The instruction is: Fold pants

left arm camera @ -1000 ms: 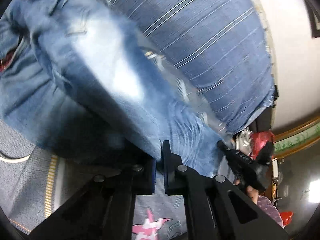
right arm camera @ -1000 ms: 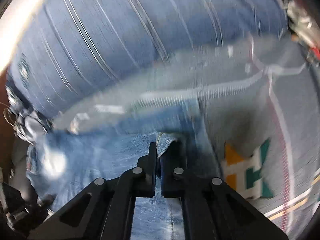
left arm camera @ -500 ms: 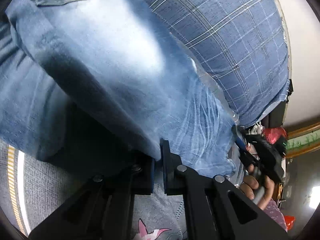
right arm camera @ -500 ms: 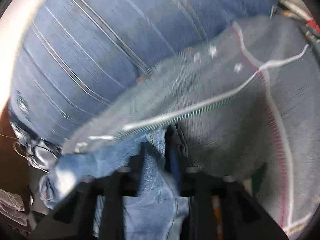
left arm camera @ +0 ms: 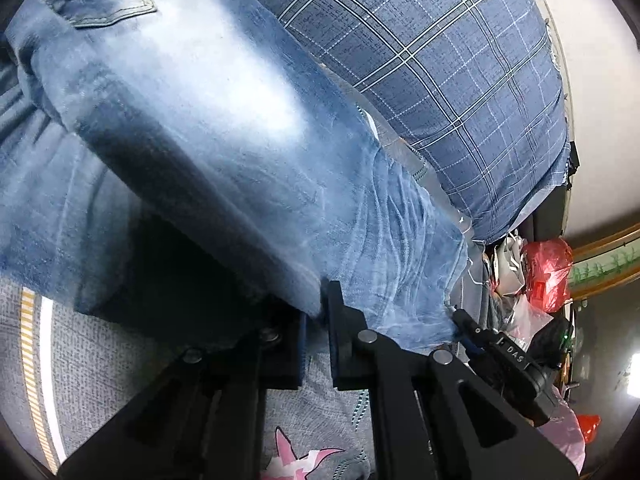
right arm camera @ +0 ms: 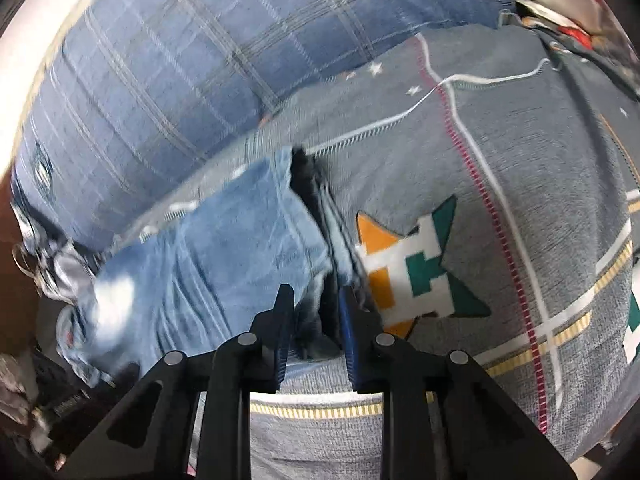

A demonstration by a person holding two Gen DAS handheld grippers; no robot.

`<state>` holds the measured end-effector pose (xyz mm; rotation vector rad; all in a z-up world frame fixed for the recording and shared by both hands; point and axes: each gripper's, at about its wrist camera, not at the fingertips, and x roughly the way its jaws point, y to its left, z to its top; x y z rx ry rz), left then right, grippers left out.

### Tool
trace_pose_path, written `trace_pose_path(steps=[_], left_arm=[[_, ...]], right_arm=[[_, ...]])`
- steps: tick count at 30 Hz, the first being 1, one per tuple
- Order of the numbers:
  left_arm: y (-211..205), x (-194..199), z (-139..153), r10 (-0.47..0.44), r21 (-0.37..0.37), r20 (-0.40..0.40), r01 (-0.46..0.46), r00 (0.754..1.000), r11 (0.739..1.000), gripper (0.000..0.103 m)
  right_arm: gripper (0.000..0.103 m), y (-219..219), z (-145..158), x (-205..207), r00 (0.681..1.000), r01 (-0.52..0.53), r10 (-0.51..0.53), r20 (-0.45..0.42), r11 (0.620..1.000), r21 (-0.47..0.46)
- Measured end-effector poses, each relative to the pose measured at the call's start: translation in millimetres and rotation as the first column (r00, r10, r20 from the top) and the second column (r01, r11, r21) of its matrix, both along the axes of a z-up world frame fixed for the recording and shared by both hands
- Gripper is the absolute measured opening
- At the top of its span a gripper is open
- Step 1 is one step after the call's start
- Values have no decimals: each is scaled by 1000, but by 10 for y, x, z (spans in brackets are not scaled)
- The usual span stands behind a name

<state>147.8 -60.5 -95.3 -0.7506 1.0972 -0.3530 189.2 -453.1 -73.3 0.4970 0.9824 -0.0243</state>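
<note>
The pants are faded blue jeans (left arm camera: 224, 128) lying on a grey patterned bedspread (left arm camera: 100, 364). In the left wrist view my left gripper (left arm camera: 316, 312) is shut on a fold of the jeans, which drapes up and away from it, back pocket at top left. The right gripper (left arm camera: 500, 356) shows at the lower right by the leg hem. In the right wrist view my right gripper (right arm camera: 316, 312) has its jaws parted around the hem end of the jeans (right arm camera: 224, 252), which lie flat on the bedspread (right arm camera: 520, 200).
A blue plaid pillow (left arm camera: 440, 60) lies behind the jeans; it also shows in the right wrist view (right arm camera: 180, 60). Red plastic bags (left arm camera: 548, 272) and clutter sit beyond the bed's edge. A white wall (left arm camera: 592, 100) is at the far right.
The right gripper's jaws have opened from shut on the hem, and the hem now rests on the bedspread. The left gripper stays shut on the jeans, which shifted slightly.
</note>
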Motion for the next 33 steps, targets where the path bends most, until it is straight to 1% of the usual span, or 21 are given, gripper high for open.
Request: trace_pose_path(steps=[3,5,6,7,9,11,13,14,15,16,17,18,20,21,22,23,24,26,28,30,33], left_arm=[[-10,-17,18,3,6,4,-3,1000,1000,8],[-33,-28,48,1,19,20,-2,1000,1000,8],[-40,-36,67,0,19,30,0,1000,1000,8],[-34,-53,106,3,3,48,-3,999,1000,7],[-30,-91,216,-3,-28,91,5,996,1000,7],[-42,-132,350,-12,-29,140,16,990,999,7],[-84,-125,351,-24,-1,131,24,991,1000,7],[-105,-103,296,-26,21,109,24,994,999,7],[-132,-73,215,-28,42,78,25,997,999,7],[-170,-33,101,-36,72,34,34,999,997,7],[-196,-13,24,-44,91,3,44,999,995,7],[-203,-4,-32,-49,101,-19,50,999,994,8],[-149,-34,16,-40,73,-18,42,999,996,16],[-128,-47,77,-56,55,-12,56,998,997,32],[-85,-81,182,-71,28,23,71,997,997,47],[-28,-128,302,-68,28,68,66,995,997,54],[32,-182,417,-57,45,112,52,992,998,61],[144,-256,584,-48,70,182,36,982,997,63],[330,-298,704,-34,82,216,16,976,996,64],[504,-292,778,-8,83,223,-11,975,997,64],[935,-283,850,72,102,220,-97,973,990,64]], right_arm=[[26,16,42,-26,1000,-4,3,24,1000,13],[13,61,2,2,1000,-13,12,-7,999,-38],[12,97,-7,13,1000,-20,19,-15,997,-69],[12,102,28,-1,1000,-8,8,-2,996,-83],[11,79,208,-82,997,24,-14,78,991,-129],[11,65,313,-148,991,56,-36,125,986,-160],[11,32,284,-130,993,63,-47,109,986,-153],[11,22,214,-90,996,54,-43,73,986,-157],[11,25,78,-7,999,36,-35,5,987,-157],[13,33,3,27,999,18,-22,-29,989,-147],[14,41,-6,40,999,11,-16,-32,989,-150],[17,41,38,34,1000,16,-18,-10,988,-151],[24,40,136,-33,999,35,-29,46,990,-134],[28,42,202,-86,996,38,-28,89,993,-109],[42,49,259,-125,992,34,-22,125,995,-91],[57,63,318,-174,987,31,-17,163,996,-79],[62,95,375,-219,980,27,-13,198,997,-71],[65,235,477,-315,966,-8,25,257,998,-70],[65,426,537,-376,955,-64,81,284,996,-70],[65,646,577,-441,944,-130,142,296,990,-62],[67,1053,679,-504,918,-235,230,324,972,-25]])
